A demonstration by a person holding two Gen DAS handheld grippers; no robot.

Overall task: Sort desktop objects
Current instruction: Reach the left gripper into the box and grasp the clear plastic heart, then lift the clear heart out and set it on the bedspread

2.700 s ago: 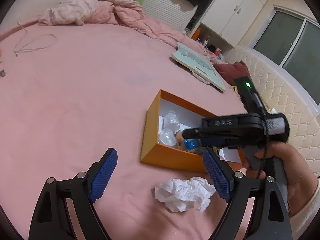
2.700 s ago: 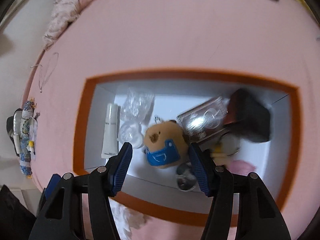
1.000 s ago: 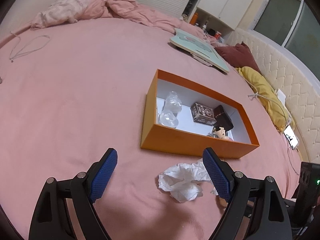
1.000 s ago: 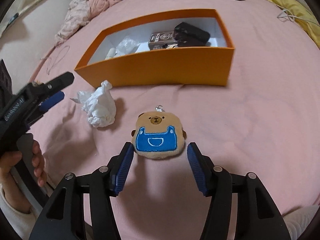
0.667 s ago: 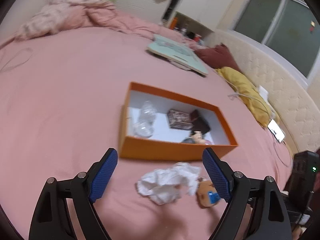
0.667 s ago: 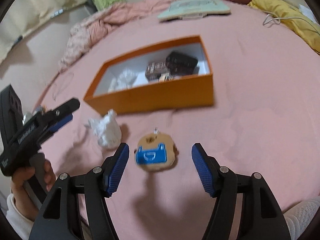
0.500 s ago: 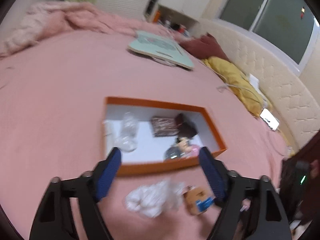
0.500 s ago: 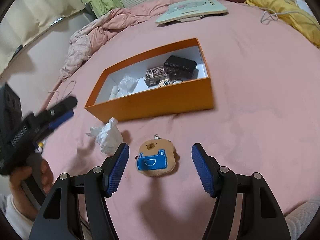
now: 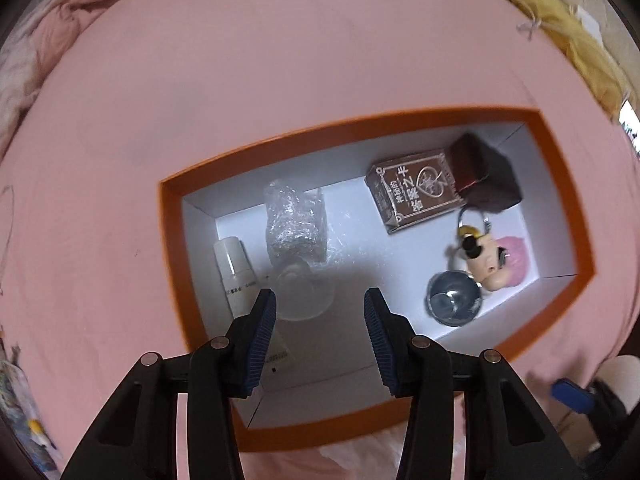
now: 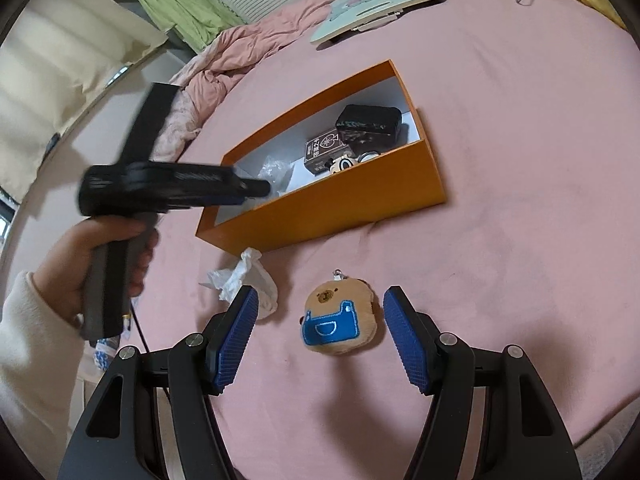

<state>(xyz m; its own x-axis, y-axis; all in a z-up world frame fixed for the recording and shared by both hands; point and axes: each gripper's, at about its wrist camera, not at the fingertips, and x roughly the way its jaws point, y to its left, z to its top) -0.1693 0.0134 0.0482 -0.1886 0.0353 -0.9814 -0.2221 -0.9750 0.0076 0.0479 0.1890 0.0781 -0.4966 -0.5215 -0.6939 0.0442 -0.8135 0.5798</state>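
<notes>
My left gripper (image 9: 319, 308) points down into the orange box (image 9: 172, 248), over its left half. Its jaws are closing, with only a clear round cup (image 9: 304, 296) lying below them and nothing pressed. The box also holds a white tube (image 9: 236, 276), crinkled clear plastic (image 9: 294, 222), a brown card pack (image 9: 414, 196), a dark case (image 9: 484, 178), a figurine keychain (image 9: 492, 256) and a round tin (image 9: 454, 298). My right gripper (image 10: 322, 300) is open above the bed. A brown plush keychain (image 10: 340, 322) with a blue bib lies between its fingers, untouched.
A crumpled tissue (image 10: 244, 280) lies beside the plush, in front of the orange box (image 10: 340, 204). A hand holds the left gripper (image 10: 256, 188) over the box's left end. A pale green board (image 10: 380, 0), a rumpled pink duvet (image 10: 224, 68) and yellow cloth (image 9: 560, 28) lie farther off.
My left gripper swung from above the tissue to over the box, tipped downward, and its jaws narrowed. The right gripper drew back a little from the plush lying on the bed.
</notes>
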